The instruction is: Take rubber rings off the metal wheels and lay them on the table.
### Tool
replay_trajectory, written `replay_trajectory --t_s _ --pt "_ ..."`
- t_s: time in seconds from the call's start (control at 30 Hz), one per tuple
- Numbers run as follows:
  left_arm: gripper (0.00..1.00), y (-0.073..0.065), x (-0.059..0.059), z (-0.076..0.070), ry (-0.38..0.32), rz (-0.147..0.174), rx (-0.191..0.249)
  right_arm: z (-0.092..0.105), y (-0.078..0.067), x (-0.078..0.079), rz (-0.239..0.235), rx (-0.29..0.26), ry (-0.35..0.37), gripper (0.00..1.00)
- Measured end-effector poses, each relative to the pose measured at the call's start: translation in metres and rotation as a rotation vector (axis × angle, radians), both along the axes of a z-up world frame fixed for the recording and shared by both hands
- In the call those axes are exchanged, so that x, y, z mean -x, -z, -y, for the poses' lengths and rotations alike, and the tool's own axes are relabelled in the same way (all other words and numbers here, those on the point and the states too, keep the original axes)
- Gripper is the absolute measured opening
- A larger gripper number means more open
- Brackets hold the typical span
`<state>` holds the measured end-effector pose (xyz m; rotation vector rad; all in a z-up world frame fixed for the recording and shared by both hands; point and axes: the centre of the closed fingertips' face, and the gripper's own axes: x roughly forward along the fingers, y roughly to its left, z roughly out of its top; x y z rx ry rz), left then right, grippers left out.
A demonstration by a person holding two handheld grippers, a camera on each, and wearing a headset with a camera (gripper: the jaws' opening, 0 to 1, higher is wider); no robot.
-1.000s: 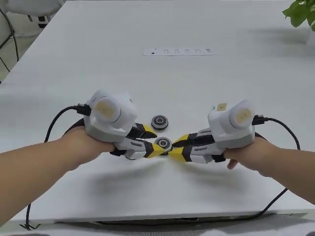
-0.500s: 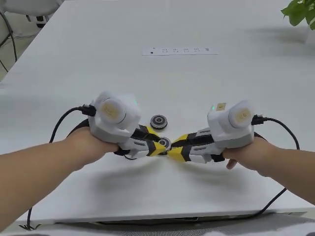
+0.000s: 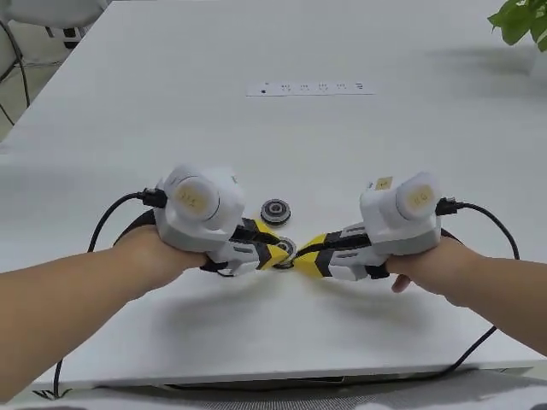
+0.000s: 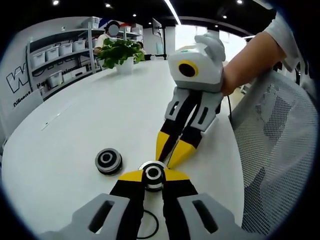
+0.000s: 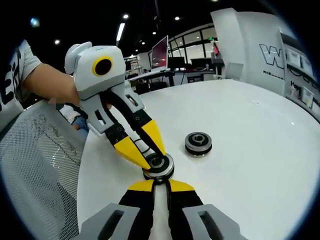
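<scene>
A small metal wheel sits low over the white table, and my left gripper is shut on it. In the left gripper view the wheel lies between my yellow tips. My right gripper comes in from the opposite side, shut, with its tips pressed against the wheel's rim. Whether it pinches the rubber there I cannot tell. A second wheel with a black rubber ring lies flat just beyond. A thin black ring lies on the table under my left gripper.
A white socket strip lies further back at the table's middle. A green plant stands at the far right corner. Black cables trail from both grippers over the front edge. A mesh chair stands at the near side.
The left gripper has shifted slightly right and lower, covering more of the wheel it holds. The right gripper's tips stay at the wheel's rim. The second wheel has not moved.
</scene>
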<state>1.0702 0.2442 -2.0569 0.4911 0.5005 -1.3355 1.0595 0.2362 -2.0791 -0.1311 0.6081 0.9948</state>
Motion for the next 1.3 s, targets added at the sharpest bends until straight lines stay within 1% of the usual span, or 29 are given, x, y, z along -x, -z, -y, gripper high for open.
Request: replay_trajectory --t_s 0.03,0.07,0.1,0.17,0.23,0.27,0.3,0.47,0.57,0.6,0.7,0.73,0.77,0.8,0.87,0.93,1.03,1.1,1.17,1.3 --pt "0.07 -0.001 0.001 -0.001 0.001 0.001 -0.001 0.000 0.000 0.000 -0.001 -0.001 0.001 0.05" --pt "0.07 -0.002 0.005 0.002 0.003 0.005 -0.002 0.000 0.000 0.000 -0.001 -0.001 0.001 0.05" --pt "0.07 -0.003 0.007 0.003 0.003 0.005 -0.002 0.000 0.000 0.000 -0.001 -0.001 0.001 0.05" --pt "0.07 -0.001 0.006 0.004 0.004 0.003 -0.002 0.001 0.000 0.000 -0.006 -0.002 0.004 0.04" --pt "0.07 0.002 0.003 0.003 0.000 -0.008 0.000 0.002 0.001 -0.001 -0.015 -0.005 0.016 0.00" --pt "0.07 0.005 0.001 0.003 0.000 -0.014 0.000 0.002 0.001 -0.001 -0.024 -0.012 0.023 0.00" --pt "0.07 0.005 -0.001 0.002 0.000 -0.012 -0.002 0.002 0.001 -0.002 -0.024 -0.011 0.028 0.00" --pt "0.07 0.005 -0.001 0.002 -0.002 0.006 -0.011 0.002 0.001 -0.003 -0.044 -0.015 0.056 0.00" --pt "0.07 0.005 -0.001 0.002 -0.008 0.009 -0.011 0.003 0.001 -0.004 -0.060 -0.023 0.075 0.00" --pt "0.07 0.005 -0.001 0.002 -0.008 0.010 -0.011 0.004 0.001 -0.004 -0.086 -0.040 0.099 0.00" --pt "0.07 0.005 0.000 0.003 -0.012 0.013 -0.012 0.005 0.001 -0.006 -0.100 -0.061 0.118 0.00" --pt "0.07 0.004 0.000 0.002 -0.013 0.013 -0.011 0.007 -0.002 -0.010 -0.096 -0.079 0.153 0.00" --pt "0.07 0.004 0.000 0.002 -0.015 0.013 -0.011 0.008 -0.002 -0.011 -0.113 -0.092 0.170 0.00" --pt "0.07 0.004 0.000 0.002 -0.016 0.012 -0.009 0.009 -0.005 -0.013 -0.118 -0.115 0.182 0.00" --pt "0.07 0.004 0.000 0.002 -0.021 0.010 -0.009 0.010 -0.007 -0.014 -0.132 -0.142 0.200 0.00" --pt "0.07 0.004 0.000 0.002 -0.024 0.008 -0.010 0.009 -0.008 -0.013 -0.134 -0.150 0.205 0.00" --pt "0.07 0.004 0.001 0.002 -0.029 0.008 -0.011 0.005 -0.013 -0.012 -0.152 -0.194 0.233 0.00" --pt "0.07 0.004 0.000 0.002 -0.035 0.007 -0.011 0.004 -0.015 -0.010 -0.158 -0.206 0.236 0.00" --pt "0.07 0.004 0.000 0.002 -0.036 0.009 -0.013 0.001 -0.018 -0.008 -0.167 -0.234 0.241 0.00" --pt "0.07 0.004 0.000 0.002 -0.038 0.009 -0.017 0.002 -0.018 -0.010 -0.168 -0.237 0.243 0.00"
